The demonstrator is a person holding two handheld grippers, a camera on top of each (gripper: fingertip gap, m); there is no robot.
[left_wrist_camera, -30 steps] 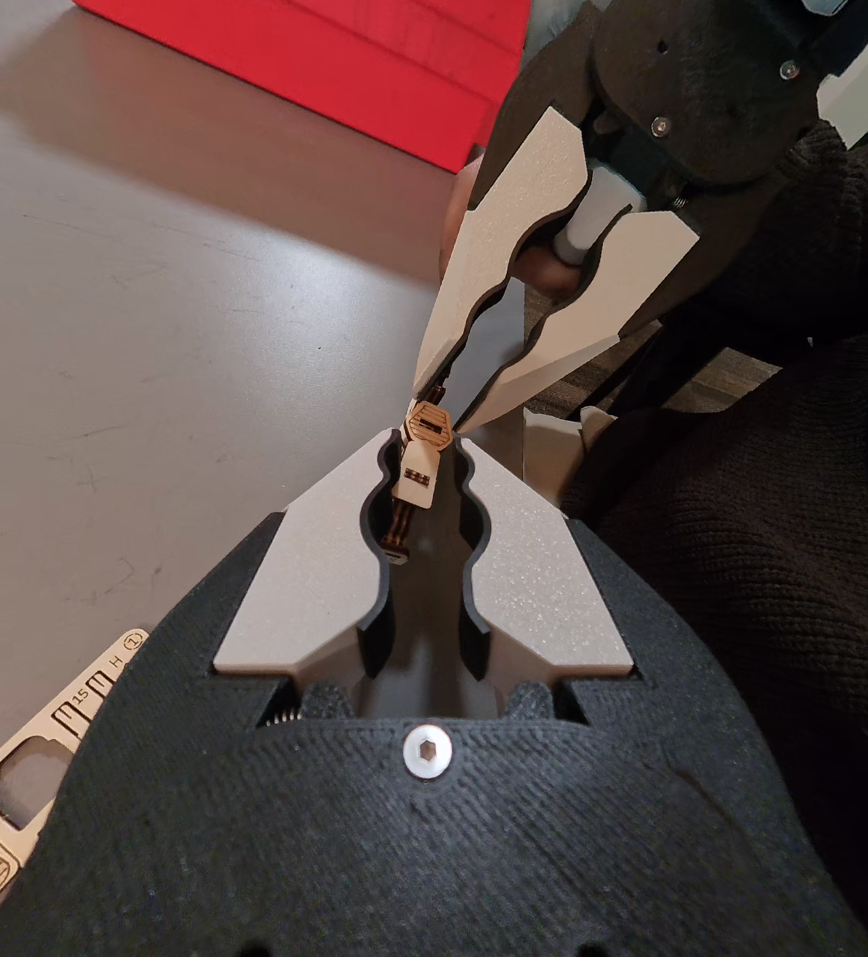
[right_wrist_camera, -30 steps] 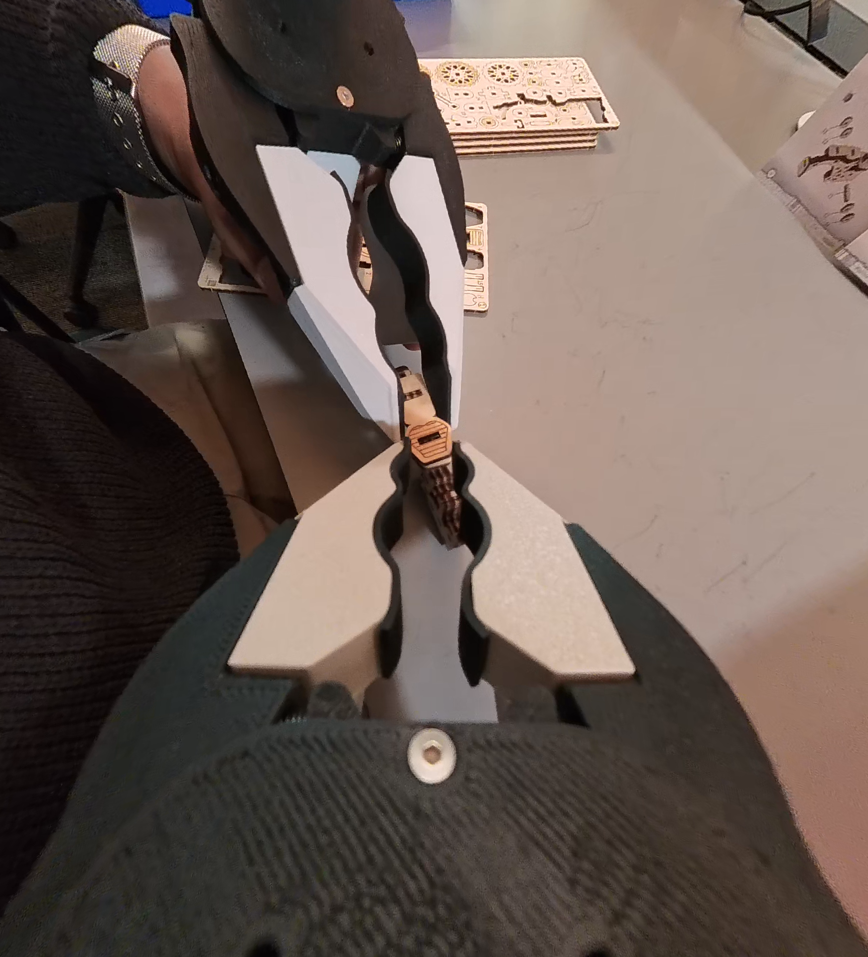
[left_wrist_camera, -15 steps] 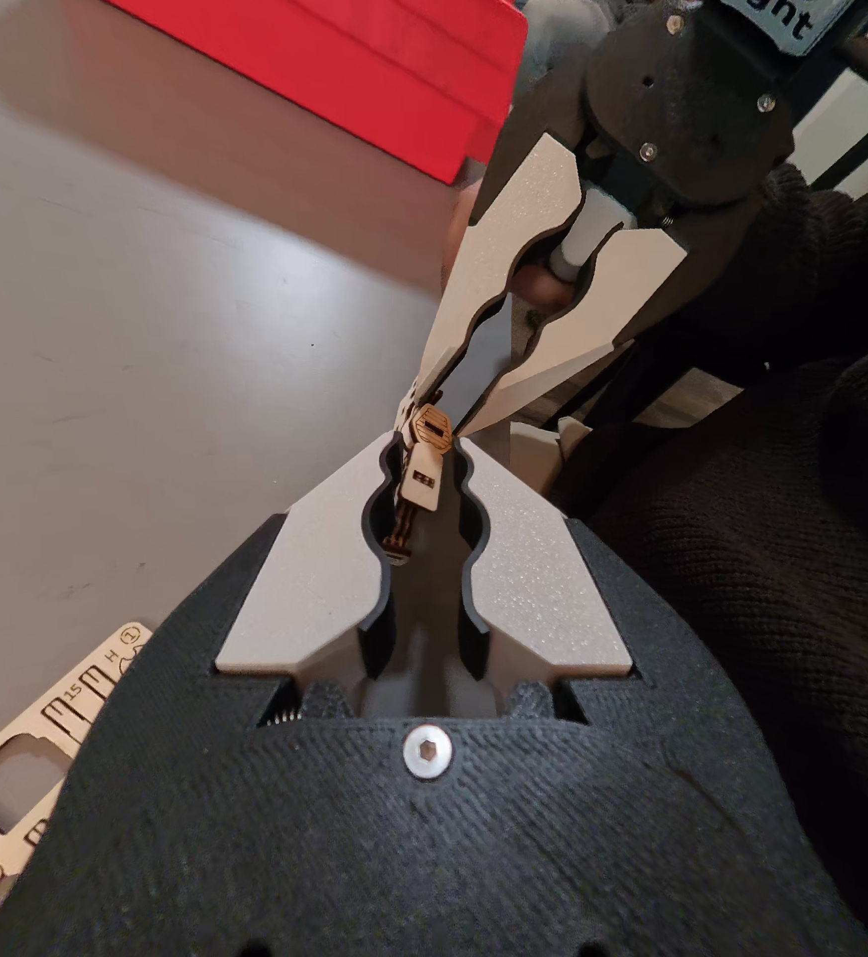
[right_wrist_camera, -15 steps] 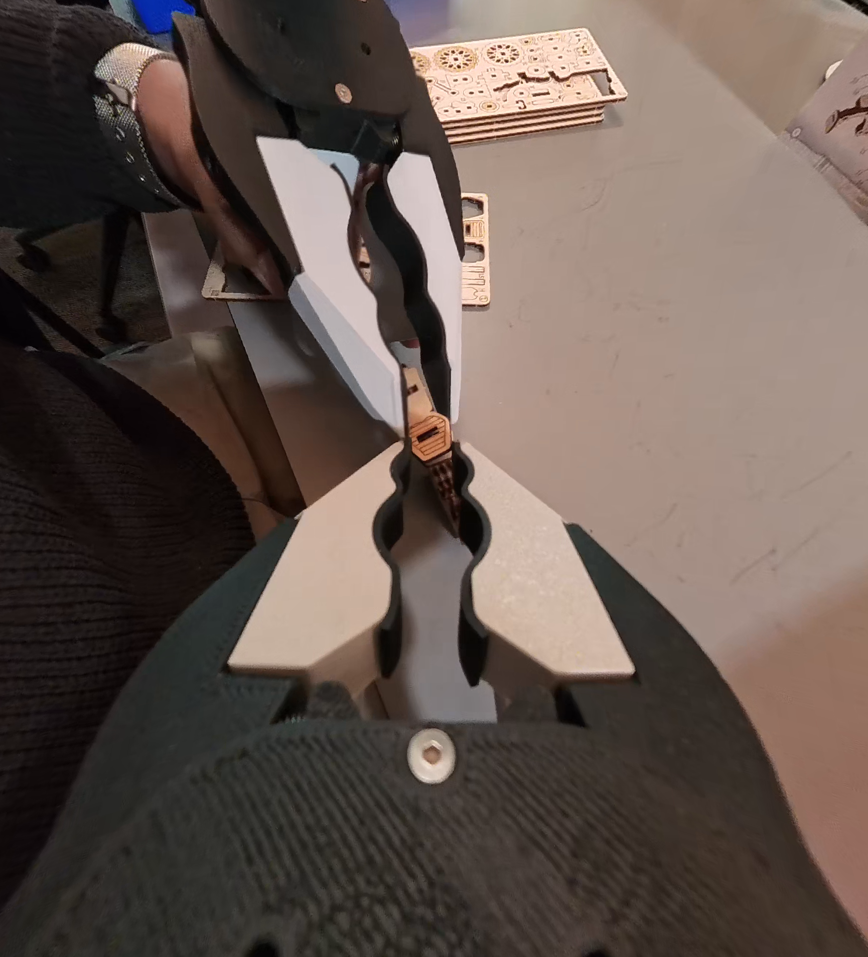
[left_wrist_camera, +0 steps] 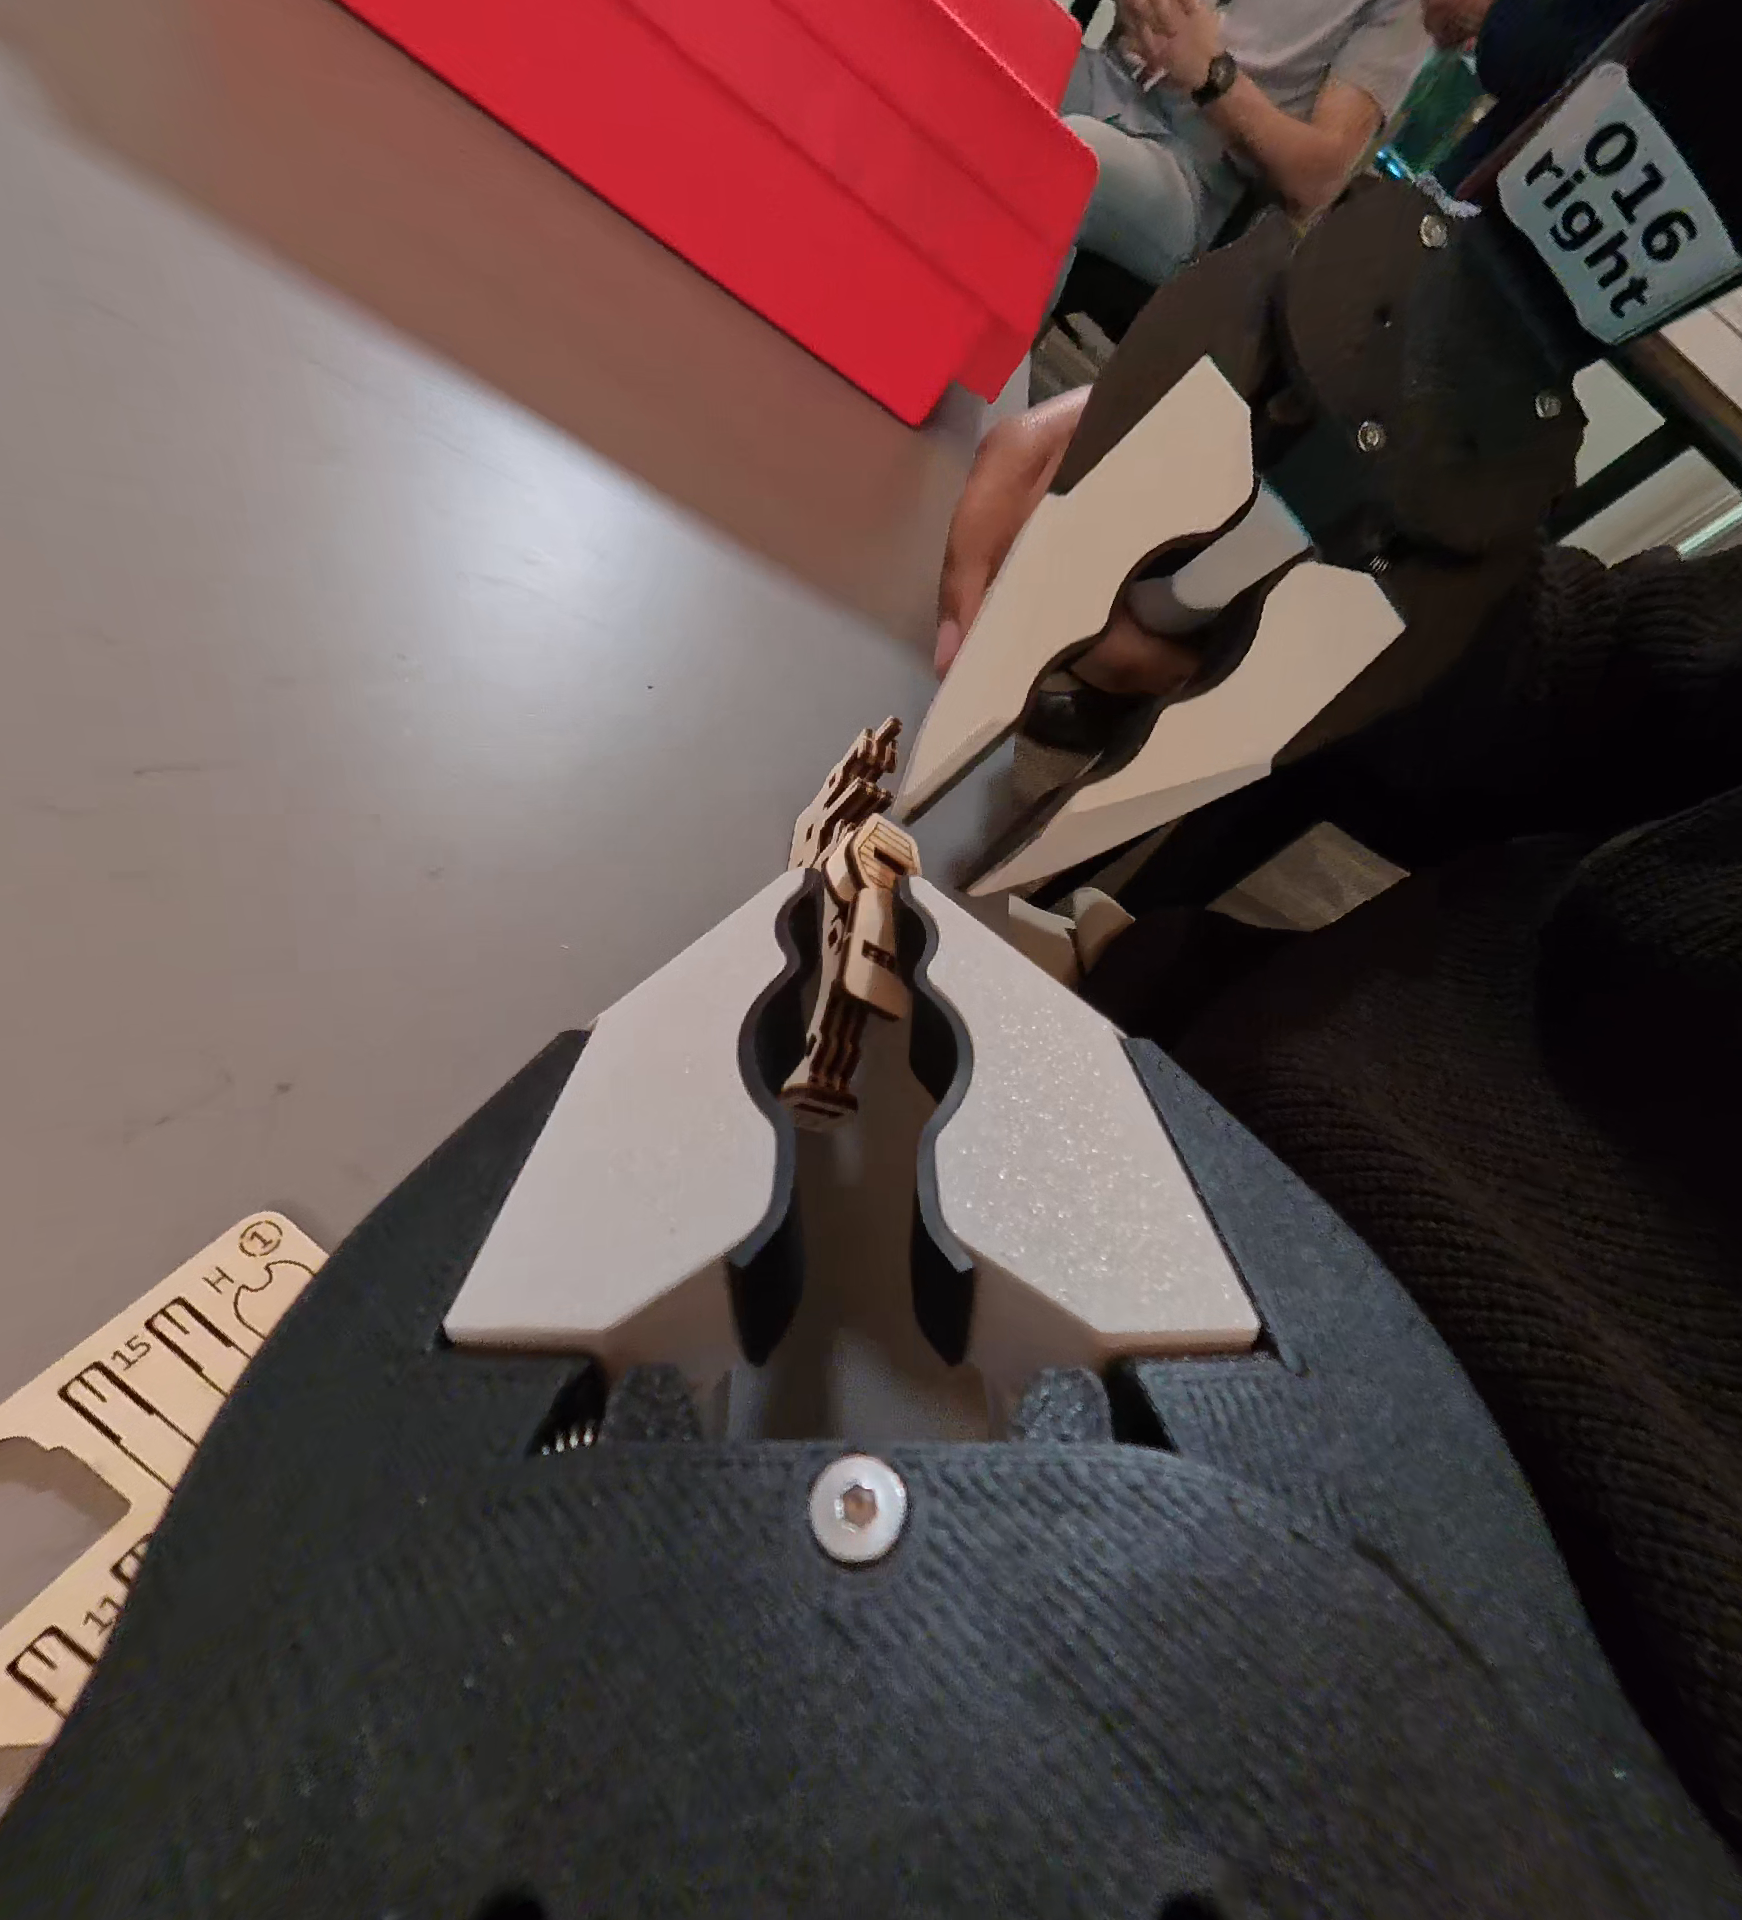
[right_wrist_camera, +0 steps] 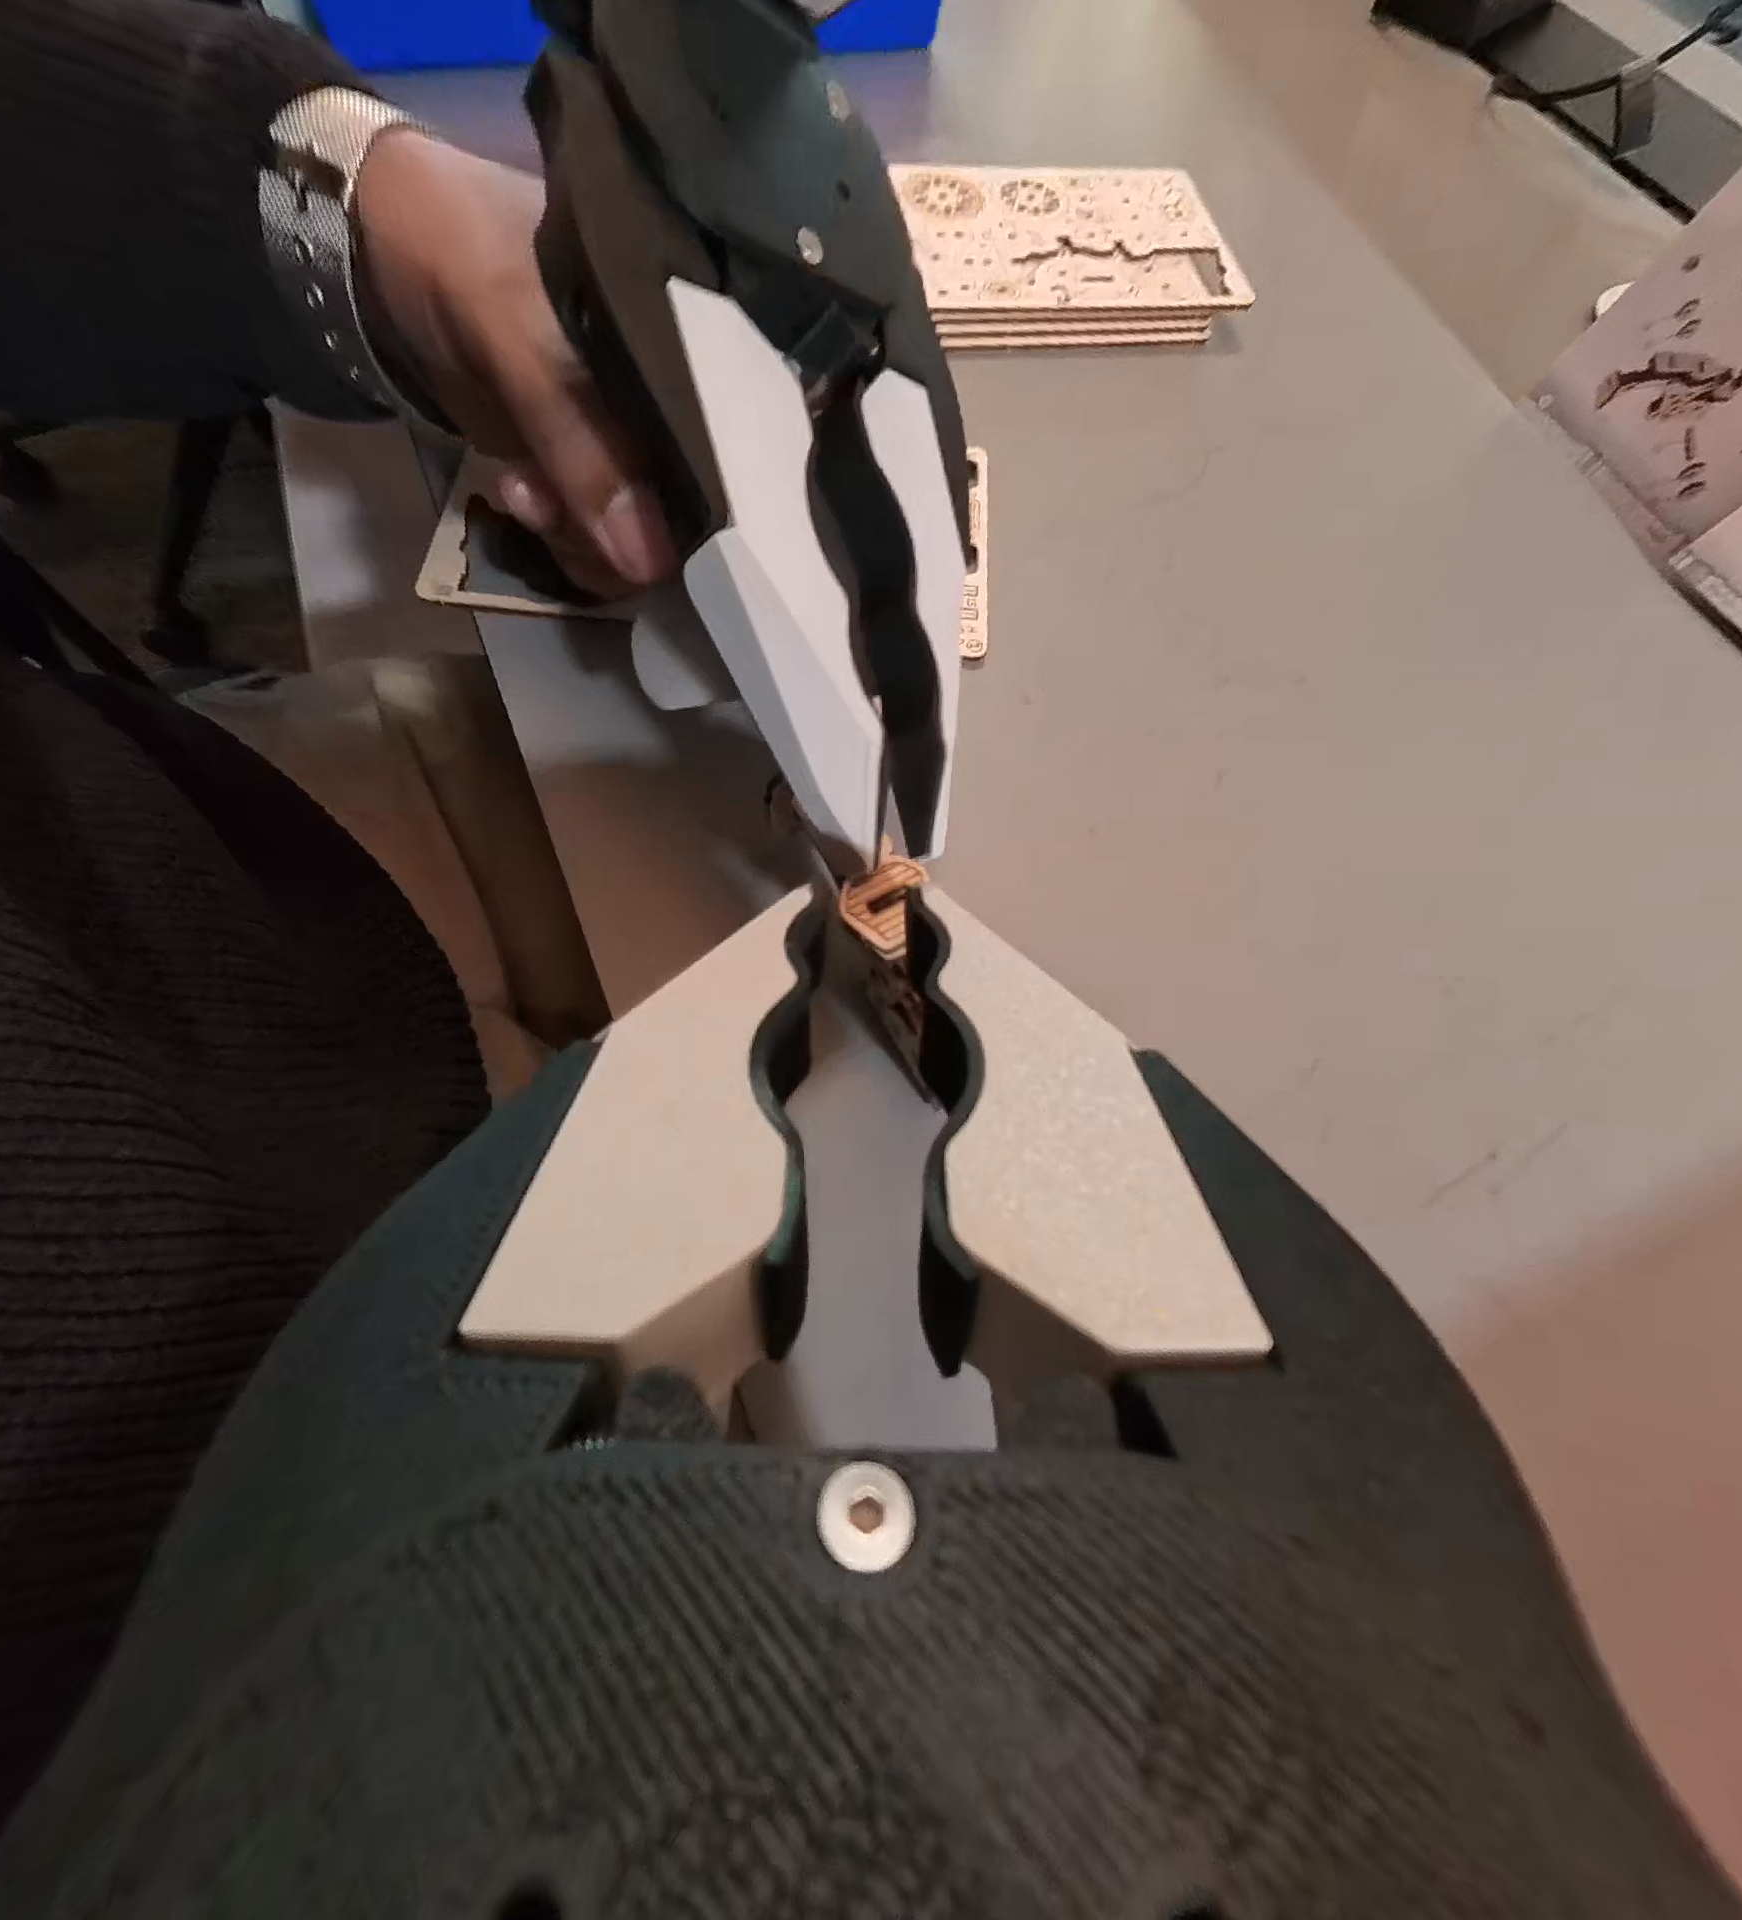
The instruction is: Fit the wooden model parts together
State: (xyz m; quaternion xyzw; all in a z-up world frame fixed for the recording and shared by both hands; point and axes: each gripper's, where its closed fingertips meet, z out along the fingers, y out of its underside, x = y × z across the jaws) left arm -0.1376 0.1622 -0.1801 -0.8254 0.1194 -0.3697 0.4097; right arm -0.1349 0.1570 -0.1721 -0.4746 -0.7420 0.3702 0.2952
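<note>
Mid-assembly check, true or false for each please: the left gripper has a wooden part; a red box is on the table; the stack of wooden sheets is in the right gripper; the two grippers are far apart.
1. The left gripper clamps a wooden part between its fingertips. True.
2. A red box lies on the table beyond the left gripper. True.
3. The right gripper is holding the stack of wooden sheets. False: the stack lies flat on the table, farther off.
4. The two grippers are far apart. False: their tips nearly meet, tip to tip, at the wooden part.
</note>
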